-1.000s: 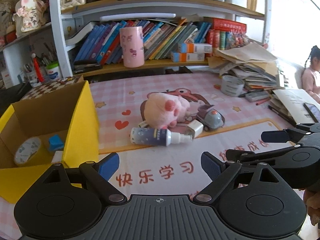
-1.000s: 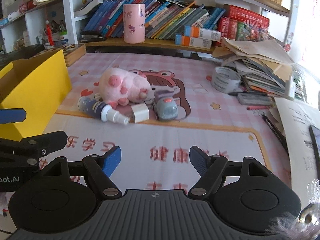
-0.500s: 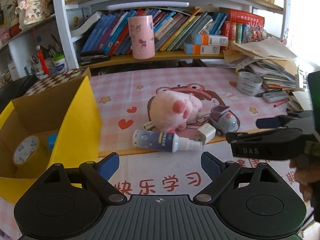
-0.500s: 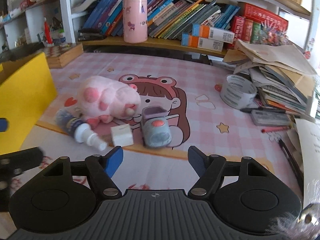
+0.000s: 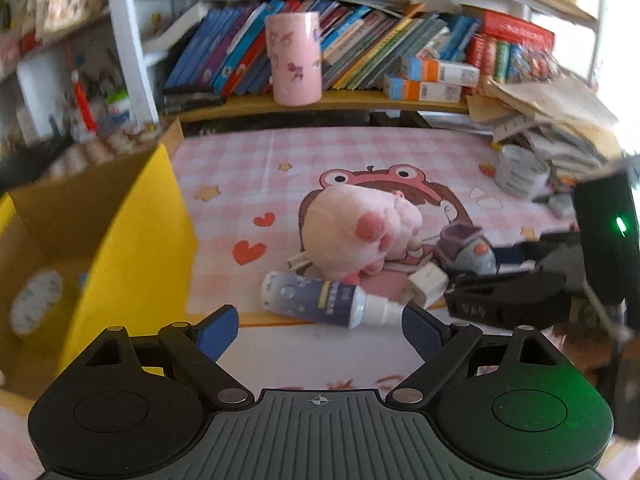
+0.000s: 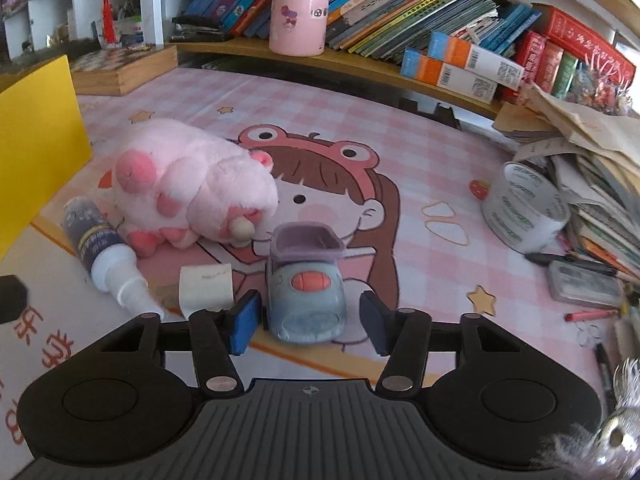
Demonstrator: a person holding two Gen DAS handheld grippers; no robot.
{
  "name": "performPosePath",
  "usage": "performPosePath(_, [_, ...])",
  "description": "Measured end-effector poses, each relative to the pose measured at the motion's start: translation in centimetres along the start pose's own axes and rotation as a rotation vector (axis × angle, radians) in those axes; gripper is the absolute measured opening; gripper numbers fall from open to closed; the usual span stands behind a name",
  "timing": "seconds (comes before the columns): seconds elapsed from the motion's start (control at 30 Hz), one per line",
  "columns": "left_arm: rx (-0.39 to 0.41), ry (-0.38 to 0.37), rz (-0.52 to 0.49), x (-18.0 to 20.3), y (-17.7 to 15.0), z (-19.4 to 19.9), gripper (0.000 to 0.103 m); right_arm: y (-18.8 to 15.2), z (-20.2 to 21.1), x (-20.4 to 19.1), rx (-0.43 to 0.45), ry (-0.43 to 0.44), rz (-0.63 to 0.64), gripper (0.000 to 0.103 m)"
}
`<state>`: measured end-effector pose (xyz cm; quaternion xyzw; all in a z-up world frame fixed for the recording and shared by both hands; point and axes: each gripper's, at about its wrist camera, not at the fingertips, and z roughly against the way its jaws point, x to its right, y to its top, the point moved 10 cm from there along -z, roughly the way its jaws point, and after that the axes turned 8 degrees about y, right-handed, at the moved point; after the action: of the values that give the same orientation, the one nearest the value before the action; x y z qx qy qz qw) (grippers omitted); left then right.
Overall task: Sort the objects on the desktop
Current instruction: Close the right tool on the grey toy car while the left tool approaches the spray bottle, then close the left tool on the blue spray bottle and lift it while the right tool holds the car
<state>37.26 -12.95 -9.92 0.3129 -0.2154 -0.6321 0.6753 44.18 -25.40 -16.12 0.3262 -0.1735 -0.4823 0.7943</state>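
A blue-grey toy car [image 6: 306, 294] with a purple back sits on the pink mat. My right gripper [image 6: 309, 322] is open, its blue pads on either side of the car's front, apart from it. A white cube [image 6: 206, 286], a dark spray bottle [image 6: 98, 248] and a pink plush paw [image 6: 192, 186] lie to the left. My left gripper [image 5: 320, 330] is open and empty just in front of the spray bottle [image 5: 320, 298]. The plush [image 5: 360, 228], cube [image 5: 426, 286] and car [image 5: 466, 250] show beyond, with the right gripper [image 5: 508, 292] at the car.
A yellow cardboard box [image 5: 132, 240] stands at the left with a tape roll [image 5: 36, 302] inside. A tape roll [image 6: 524, 210], pens and stacked papers [image 6: 592, 168] crowd the right. A bookshelf with a pink cup [image 6: 300, 6] runs along the back.
My right gripper has moved forward and down until its open pads flank the toy car. My left gripper has moved closer to the spray bottle.
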Motion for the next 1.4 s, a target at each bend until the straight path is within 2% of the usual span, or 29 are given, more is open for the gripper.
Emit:
performPosePath(0.07, [-0.024,-0.003,0.051,-0.1,0.1,-0.9,0.091,0.2,-0.2,0.0,0.009,0.024,-0.016,0.040])
performPosePath(0.3, [-0.103,0.040,0.225,-1.1,0.4,-4.3,0.090,-0.9,1.0,0.2,0.010,0.024,-0.063,0.040])
performPosePath(0.43, [-0.148,0.078,0.262,-1.4,0.2,-6.2,0.089,-2.3,2.2,-0.2,0.009,0.023,-0.038,0.040])
performPosePath(0.53, [-0.158,0.071,0.285,-1.4,0.0,-7.0,0.089,-2.9,2.8,-0.6,0.008,0.023,-0.028,0.040])
performPosePath(0.7, [-0.155,0.042,0.213,-0.5,-0.4,-7.2,0.074,-3.6,3.5,-0.8,0.000,0.030,-0.044,0.040])
performPosePath(0.73, [-0.153,0.036,0.204,-0.5,-0.5,-7.1,0.068,-3.7,3.6,-0.9,-0.003,0.032,-0.046,0.040])
performPosePath(0.77, [-0.146,0.042,0.183,-0.5,-0.6,-7.0,0.054,-3.9,3.7,-1.0,-0.005,0.034,-0.047,0.040])
performPosePath(0.83, [-0.140,0.052,0.131,-0.5,-0.8,-6.6,0.045,-4.1,3.9,-1.1,-0.008,0.037,-0.047,0.040])
performPosePath(0.97, [-0.152,0.030,0.085,-1.0,-1.7,-5.6,0.034,-4.3,4.1,-1.1,-0.008,0.040,-0.050,0.040])
performPosePath(1.13, [-0.148,0.028,0.010,-1.2,-2.9,-4.4,0.033,-4.2,4.0,-1.0,-0.011,0.038,-0.051,0.040])
performPosePath(1.27, [-0.133,0.057,-0.005,-1.3,-2.4,-4.8,0.042,-4.1,3.8,-1.1,-0.009,0.035,-0.047,0.040])
performPosePath(1.4, [-0.108,0.077,-0.019,-1.4,-1.1,-5.9,0.045,-3.7,3.4,-1.0,-0.012,0.029,-0.044,0.040])
